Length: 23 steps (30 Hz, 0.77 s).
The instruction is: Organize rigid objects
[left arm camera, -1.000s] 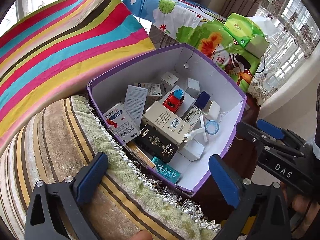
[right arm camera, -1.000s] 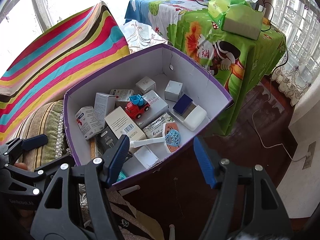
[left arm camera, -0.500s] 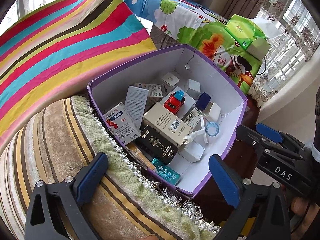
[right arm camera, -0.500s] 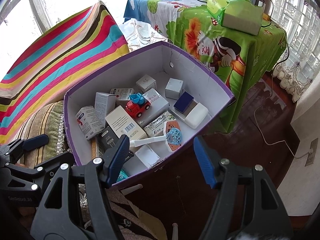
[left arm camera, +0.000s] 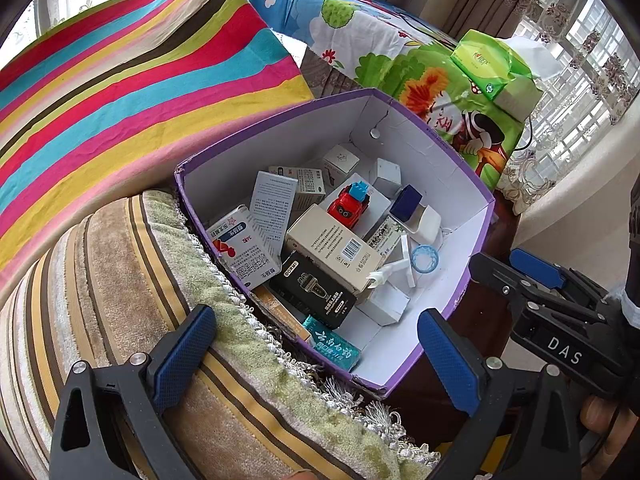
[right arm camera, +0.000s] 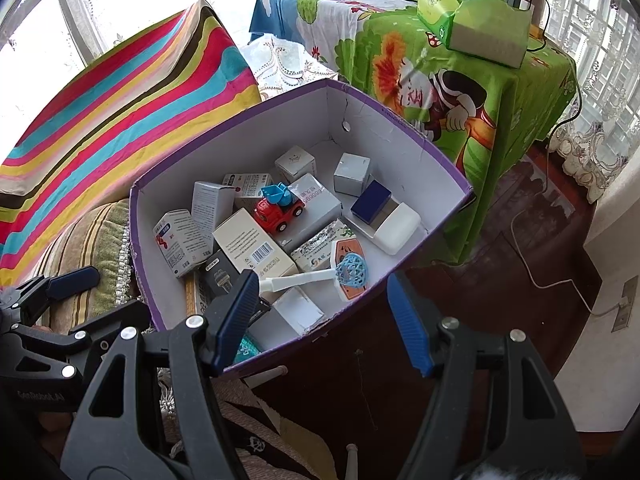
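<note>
You hold both tools above the purple box (right arm camera: 400,128), which rests half on the striped cushion (left arm camera: 120,280) and juts out over the dark floor (right arm camera: 520,240). The left gripper (left arm camera: 316,352) hangs over the box's near corner and the cushion's fringe, its blue pads wide apart with nothing between them; the right gripper (right arm camera: 320,320) hangs over the near wall of the box, jaws likewise apart and empty, its left pad in front of the wand's handle in the picture but, as far as you can judge, above it and not touching. Inside the box the rigid things lie in a loose heap: the red toy truck (right arm camera: 280,214) sits atop a grey carton, the barcode carton (right arm camera: 256,250) leans across the black carton (left arm camera: 314,294), the red-and-white medicine carton (left arm camera: 244,244) stands tilted against the left wall, the blue-headed wand (right arm camera: 320,276) lies across the front, and the white case with the navy block (right arm camera: 384,216) sits toward the right wall. Two small white cubes (right arm camera: 352,174) stand near the far corner, and the teal packet (left arm camera: 334,342) lies at the near edge. Judged from this, everything appears gathered into the box, yet nothing is squared, stacked or grouped. Whether gathering alone completes the task you cannot tell; if tidy order is wanted, most of the work remains, and no item is in hand.
</note>
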{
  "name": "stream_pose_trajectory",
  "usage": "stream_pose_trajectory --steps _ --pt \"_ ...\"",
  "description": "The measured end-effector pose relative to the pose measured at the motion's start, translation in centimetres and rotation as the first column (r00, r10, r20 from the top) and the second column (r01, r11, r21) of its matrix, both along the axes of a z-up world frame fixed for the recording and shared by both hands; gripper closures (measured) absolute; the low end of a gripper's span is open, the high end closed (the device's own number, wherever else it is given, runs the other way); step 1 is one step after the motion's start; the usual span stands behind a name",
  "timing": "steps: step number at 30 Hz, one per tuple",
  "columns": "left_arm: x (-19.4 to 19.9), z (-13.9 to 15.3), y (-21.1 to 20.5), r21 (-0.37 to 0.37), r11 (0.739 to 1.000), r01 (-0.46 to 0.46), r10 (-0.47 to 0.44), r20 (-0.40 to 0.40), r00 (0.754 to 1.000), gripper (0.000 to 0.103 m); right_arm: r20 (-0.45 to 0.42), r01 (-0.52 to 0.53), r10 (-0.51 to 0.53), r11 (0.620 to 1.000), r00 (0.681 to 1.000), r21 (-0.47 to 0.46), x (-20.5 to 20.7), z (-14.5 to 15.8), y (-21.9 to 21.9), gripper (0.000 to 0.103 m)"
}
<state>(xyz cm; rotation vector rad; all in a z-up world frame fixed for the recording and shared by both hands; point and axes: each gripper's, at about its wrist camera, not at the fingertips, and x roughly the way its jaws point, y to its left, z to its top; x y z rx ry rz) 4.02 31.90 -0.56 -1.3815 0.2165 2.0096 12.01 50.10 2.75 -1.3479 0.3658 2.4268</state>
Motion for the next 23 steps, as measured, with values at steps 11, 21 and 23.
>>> stream_pose_trajectory --steps 11,21,23 --pt "-0.07 -0.02 -0.07 0.0 1.0 0.001 -0.001 0.001 1.0 0.001 0.002 -0.001 0.001 1.0 1.0 -0.002 0.0 -0.02 -0.04 0.033" --pt "-0.11 0.06 -0.19 0.009 1.0 -0.005 0.005 -0.006 1.0 0.001 0.006 -0.002 0.002 1.0 1.0 -0.006 0.09 -0.23 -0.18 0.033" --pt "-0.01 0.05 0.04 0.0 1.0 -0.003 0.003 -0.017 1.0 0.001 0.006 -0.004 0.004 1.0 1.0 -0.007 0.07 -0.28 -0.22 0.033"
